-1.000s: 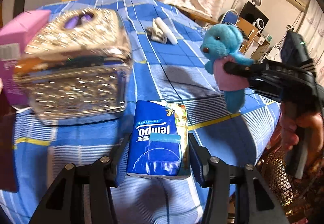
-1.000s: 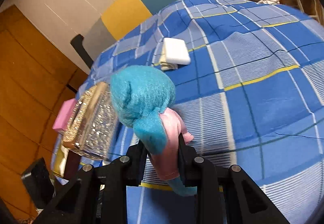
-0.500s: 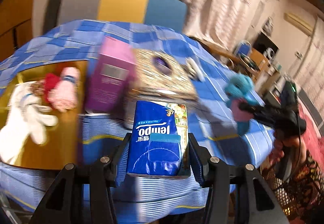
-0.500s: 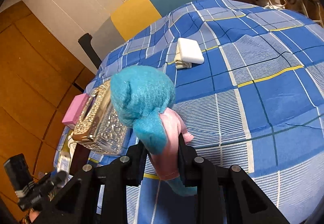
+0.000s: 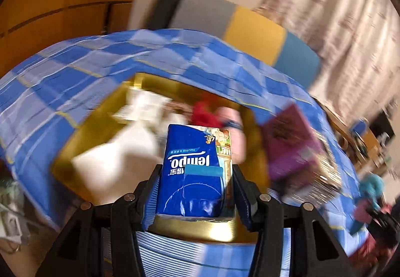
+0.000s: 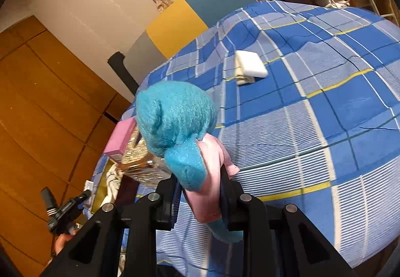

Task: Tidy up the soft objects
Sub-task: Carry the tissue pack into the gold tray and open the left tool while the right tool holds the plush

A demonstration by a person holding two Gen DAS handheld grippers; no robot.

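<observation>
My left gripper (image 5: pixel 196 192) is shut on a blue Tempo tissue pack (image 5: pixel 196 172) and holds it over the near edge of a gold tray (image 5: pixel 100 126). The tray holds a white soft glove (image 5: pixel 120 159) and a red and pink plush (image 5: pixel 217 114), blurred by motion. My right gripper (image 6: pixel 200 202) is shut on a blue plush bear in a pink shirt (image 6: pixel 175 114), held above the blue checked tablecloth (image 6: pixel 325 114). The bear also shows far right in the left wrist view (image 5: pixel 370 192).
A purple box (image 5: pixel 290 142) and a glittery gold tissue box (image 5: pixel 322 177) stand right of the tray. White folded cloths (image 6: pixel 248 68) lie farther back on the table. A grey, yellow and teal chair (image 6: pixel 180 24) stands behind the table. Wooden panels are on the left.
My left gripper has swung left with the tissue pack, from facing the glittery box to over the gold tray. My right gripper has kept hold of the bear and barely moved.
</observation>
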